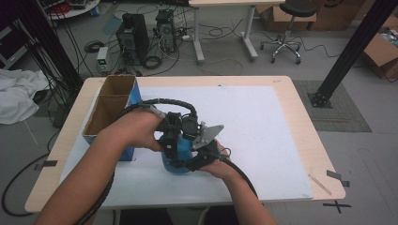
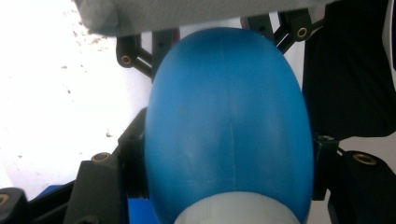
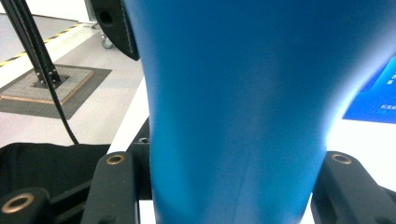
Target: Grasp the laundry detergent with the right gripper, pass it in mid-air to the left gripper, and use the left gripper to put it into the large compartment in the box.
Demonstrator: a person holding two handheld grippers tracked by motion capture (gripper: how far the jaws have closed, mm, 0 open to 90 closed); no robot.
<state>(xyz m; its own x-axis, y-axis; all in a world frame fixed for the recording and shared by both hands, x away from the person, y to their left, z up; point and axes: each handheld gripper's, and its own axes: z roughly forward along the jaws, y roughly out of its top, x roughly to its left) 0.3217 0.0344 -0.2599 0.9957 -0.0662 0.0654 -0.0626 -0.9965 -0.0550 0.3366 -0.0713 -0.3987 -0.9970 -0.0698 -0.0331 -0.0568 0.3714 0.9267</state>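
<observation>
High view – one blue bottle | two hand-held grippers: left hand-held gripper, right hand-held gripper – both clamped on it | one cardboard box

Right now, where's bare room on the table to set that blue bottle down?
Free: the white mat right of both grippers to the table's right edge, and the strip behind them. Crowded: the left side, where the open cardboard box stands beside the left gripper, right gripper and blue bottle.

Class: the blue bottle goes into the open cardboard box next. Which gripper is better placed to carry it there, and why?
Probably the left gripper: it grips the blue bottle on the side nearer the cardboard box. The right gripper also grips it, from farther away.
</observation>
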